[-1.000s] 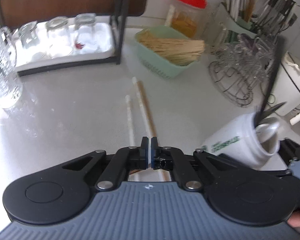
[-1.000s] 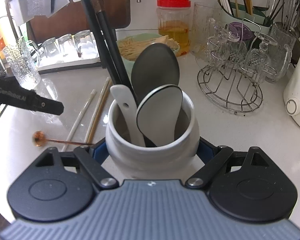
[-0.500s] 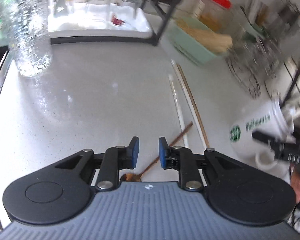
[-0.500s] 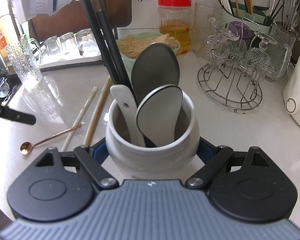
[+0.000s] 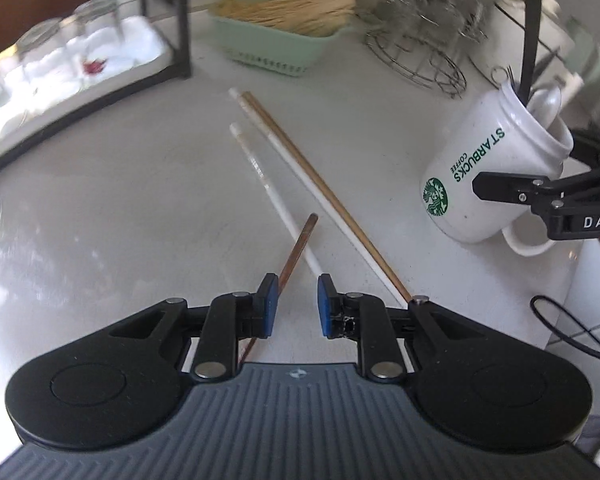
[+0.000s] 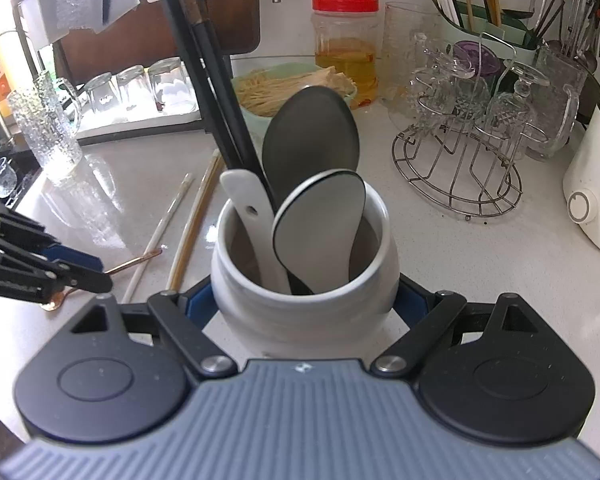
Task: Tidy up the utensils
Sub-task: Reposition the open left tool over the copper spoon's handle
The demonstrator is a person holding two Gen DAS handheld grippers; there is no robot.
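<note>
The left claw (image 5: 293, 306) is spread apart, with a gap between its two blue pads (image 5: 269, 308). It hangs low over the white counter (image 5: 120, 200). A thin copper spoon (image 5: 298, 250) lies on the counter with its handle running up between the pads, close to the left pad, but the pads are not pinching it. Its little round bowl shows under the claw in the other camera. Just ahead of the claw lie two white chopsticks (image 5: 260, 172) and one brown chopstick (image 5: 320, 188), side by side and pointing away. The spoon handle crosses one white chopstick. The right claw (image 6: 305, 300) is pinching a white mug (image 6: 305, 308), one pad on each side. From the left claw, the mug is off to the right and it leans over. Inside the mug stand black chopsticks (image 6: 220, 92), a white spoon (image 6: 252, 216), a dark spoon (image 6: 310, 136) and a grey spoon (image 6: 318, 224).
</note>
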